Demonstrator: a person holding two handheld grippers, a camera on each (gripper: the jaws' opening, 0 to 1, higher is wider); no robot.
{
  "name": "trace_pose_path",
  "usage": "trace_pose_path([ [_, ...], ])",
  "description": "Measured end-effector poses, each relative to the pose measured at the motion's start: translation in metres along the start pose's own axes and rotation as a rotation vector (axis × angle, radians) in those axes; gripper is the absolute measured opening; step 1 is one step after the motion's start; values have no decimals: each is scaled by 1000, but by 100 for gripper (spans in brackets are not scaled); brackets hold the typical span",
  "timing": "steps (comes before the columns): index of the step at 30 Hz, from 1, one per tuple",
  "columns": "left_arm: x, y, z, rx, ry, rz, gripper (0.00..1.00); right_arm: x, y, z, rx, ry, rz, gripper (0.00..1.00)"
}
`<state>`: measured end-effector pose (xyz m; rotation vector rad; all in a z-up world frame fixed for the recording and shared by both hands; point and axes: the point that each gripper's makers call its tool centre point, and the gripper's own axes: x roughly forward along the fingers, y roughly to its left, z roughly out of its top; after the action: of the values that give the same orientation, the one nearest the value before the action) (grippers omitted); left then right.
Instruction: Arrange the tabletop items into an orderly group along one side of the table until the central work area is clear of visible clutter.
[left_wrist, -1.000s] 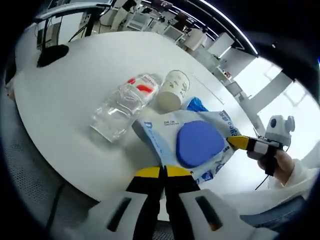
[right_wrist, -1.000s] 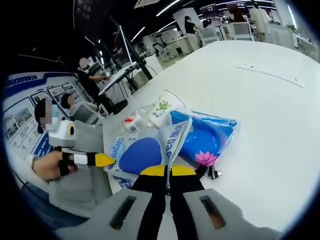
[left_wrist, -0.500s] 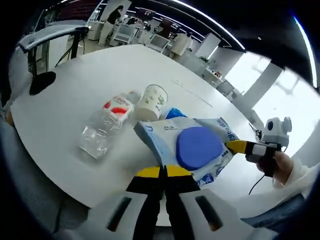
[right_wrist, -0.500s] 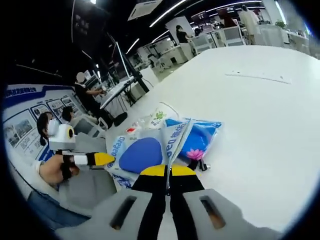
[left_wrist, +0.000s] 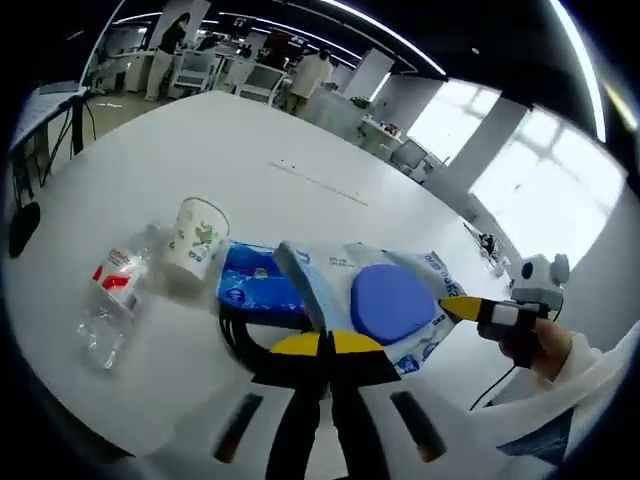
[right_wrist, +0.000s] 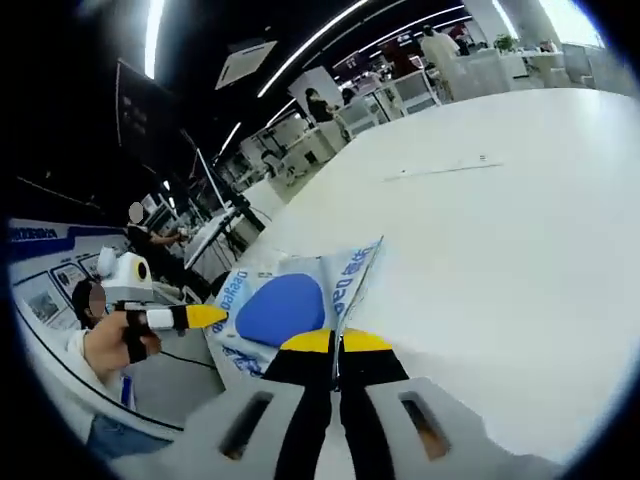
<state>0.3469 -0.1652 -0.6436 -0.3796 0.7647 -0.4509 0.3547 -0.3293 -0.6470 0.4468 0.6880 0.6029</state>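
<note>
Both grippers clamp a crinkled white plastic packet (left_wrist: 385, 300) with a round blue patch, held above the smooth white table (left_wrist: 250, 150): the left gripper (left_wrist: 324, 345) pinches one edge, the right gripper (right_wrist: 336, 342) the opposite one. Beneath lie a glossy blue pack (left_wrist: 250, 285), a paper cup (left_wrist: 195, 238) and a clear ribbed bottle (left_wrist: 108, 300), both tipped over.

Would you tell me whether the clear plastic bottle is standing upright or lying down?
Lying down: the clear plastic bottle rests on its side on the white table, beside the paper cup.
</note>
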Motion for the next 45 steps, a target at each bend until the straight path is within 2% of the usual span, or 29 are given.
trace_pose_path([
  [5,15,-29,3,42,13,-1,0,-25,-18,5,35,-13,-13,0],
  [9,20,-47,8,46,-3,-6,0,-39,-27,9,43,-30,-16,0],
  [15,24,-53,15,110,16,-24,0,-43,-30,16,55,-63,-37,0],
  [18,31,-53,21,124,54,-26,0,-47,-27,19,48,-63,-68,0],
  [20,37,-58,24,143,70,-27,0,-58,-23,27,3,-65,-81,0],
  [22,46,-73,28,167,71,-58,0,-70,-30,34,-28,-73,-127,0],
  [27,63,-99,41,223,80,-126,0,-83,-54,57,4,-119,-189,0],
  [32,72,-109,73,312,82,-159,0,-80,-57,83,-18,-142,-203,0],
  [39,82,-107,120,384,80,-165,0,-63,-53,120,-40,-182,-199,0],
  [43,89,-98,132,393,82,-167,0,-51,-56,128,-23,-199,-197,0],
  [45,93,-91,129,386,99,-166,0,-42,-58,124,-30,-181,-206,0],
])
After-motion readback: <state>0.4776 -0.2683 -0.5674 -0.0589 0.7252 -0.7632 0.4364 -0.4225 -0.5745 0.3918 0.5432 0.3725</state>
